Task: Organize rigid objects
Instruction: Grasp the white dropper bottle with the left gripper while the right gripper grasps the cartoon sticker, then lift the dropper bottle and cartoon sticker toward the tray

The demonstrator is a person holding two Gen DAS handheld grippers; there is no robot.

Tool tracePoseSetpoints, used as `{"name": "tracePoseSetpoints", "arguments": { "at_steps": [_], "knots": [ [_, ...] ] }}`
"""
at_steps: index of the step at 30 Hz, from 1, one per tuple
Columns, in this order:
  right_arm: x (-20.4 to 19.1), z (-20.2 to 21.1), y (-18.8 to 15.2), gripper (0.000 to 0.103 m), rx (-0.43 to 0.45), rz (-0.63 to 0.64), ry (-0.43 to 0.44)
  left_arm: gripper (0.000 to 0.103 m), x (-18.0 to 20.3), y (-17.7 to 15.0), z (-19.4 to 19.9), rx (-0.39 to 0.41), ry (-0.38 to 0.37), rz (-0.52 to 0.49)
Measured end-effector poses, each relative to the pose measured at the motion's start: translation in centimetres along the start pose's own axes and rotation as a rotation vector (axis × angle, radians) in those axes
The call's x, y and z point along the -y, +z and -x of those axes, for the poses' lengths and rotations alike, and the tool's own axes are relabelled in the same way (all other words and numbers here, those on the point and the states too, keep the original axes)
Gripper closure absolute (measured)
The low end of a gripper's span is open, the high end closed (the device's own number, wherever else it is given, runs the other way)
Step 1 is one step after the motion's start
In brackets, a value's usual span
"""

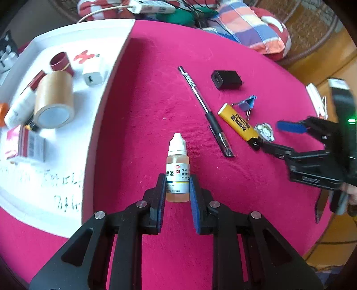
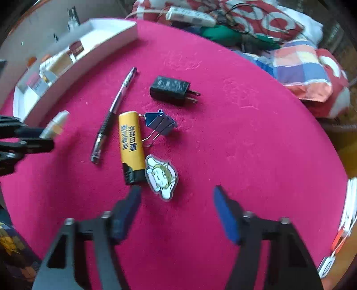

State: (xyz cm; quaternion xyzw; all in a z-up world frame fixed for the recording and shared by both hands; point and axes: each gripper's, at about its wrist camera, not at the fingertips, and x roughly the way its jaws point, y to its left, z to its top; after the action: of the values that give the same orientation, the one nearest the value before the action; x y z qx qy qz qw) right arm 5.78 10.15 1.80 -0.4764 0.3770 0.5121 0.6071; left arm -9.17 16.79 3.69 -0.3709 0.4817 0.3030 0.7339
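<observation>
My left gripper [image 1: 177, 181] is shut on a small dropper bottle [image 1: 177, 169] with a white cap and pale liquid, held over the pink table [image 1: 156, 89]; the bottle also shows blurred in the right wrist view [image 2: 55, 125]. My right gripper [image 2: 177, 193] is open and empty, just in front of a cartoon sticker charm [image 2: 161, 176]. A yellow lighter [image 2: 130, 145], a black pen [image 2: 115, 111], a blue binder clip [image 2: 159, 122] and a black charger plug [image 2: 171, 90] lie on the cloth. The white tray [image 1: 111, 73] sits at the left.
The tray holds a tape roll [image 1: 54, 100], a white charger [image 1: 93, 74], a red cap [image 1: 61, 62], a tube and a small box. Folded cloths, a power strip [image 2: 189, 15] and cables lie beyond the table's far edge.
</observation>
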Motion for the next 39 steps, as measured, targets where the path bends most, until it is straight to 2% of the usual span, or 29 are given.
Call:
{"name": "tracePoseSetpoints", "arguments": {
  "at_steps": [6, 9, 12, 16, 20, 24, 26, 32, 35, 39],
  "knots": [
    [-0.2, -0.5, 0.7, 0.048, 0.005, 0.042, 0.038, 0.084, -0.3, -0.5, 1.2, 0.025, -0.005, 0.038],
    [-0.4, 0.0, 1.1, 0.073, 0.005, 0.049, 0.053, 0.084, -0.3, -0.3, 2.0, 0.039, -0.009, 0.038],
    [-0.4, 0.1, 1.1, 0.074, -0.003, 0.023, 0.06, 0.084, 0.0, -0.2, 3.2, 0.068, -0.014, 0.024],
    [0.8, 1.5, 0.1, 0.074, 0.03, -0.106, 0.091, 0.084, 1.1, 0.3, 5.2, 0.128, -0.01, -0.04],
    [1.6, 5.6, -0.9, 0.074, 0.133, -0.227, 0.123, 0.084, 2.8, 1.7, 7.5, 0.195, -0.04, -0.1],
    [1.7, 10.9, -0.3, 0.074, 0.286, -0.288, 0.134, 0.084, 3.6, 3.5, 10.9, 0.276, -0.065, -0.147],
    [1.3, 14.1, 0.2, 0.074, 0.374, -0.309, 0.13, 0.084, 3.8, 4.7, 13.6, 0.343, -0.077, -0.174],
    [0.0, 22.3, 1.8, 0.074, 0.605, -0.326, 0.115, 0.084, 3.1, 6.2, 20.6, 0.505, -0.082, -0.17],
    [-1.1, 25.4, 2.0, 0.074, 0.695, -0.315, 0.092, 0.084, 2.4, 5.9, 23.2, 0.571, -0.087, -0.177],
    [-2.3, 27.7, 2.1, 0.074, 0.774, -0.322, 0.065, 0.084, 1.9, 5.3, 24.9, 0.621, -0.08, -0.203]
  ]
}}
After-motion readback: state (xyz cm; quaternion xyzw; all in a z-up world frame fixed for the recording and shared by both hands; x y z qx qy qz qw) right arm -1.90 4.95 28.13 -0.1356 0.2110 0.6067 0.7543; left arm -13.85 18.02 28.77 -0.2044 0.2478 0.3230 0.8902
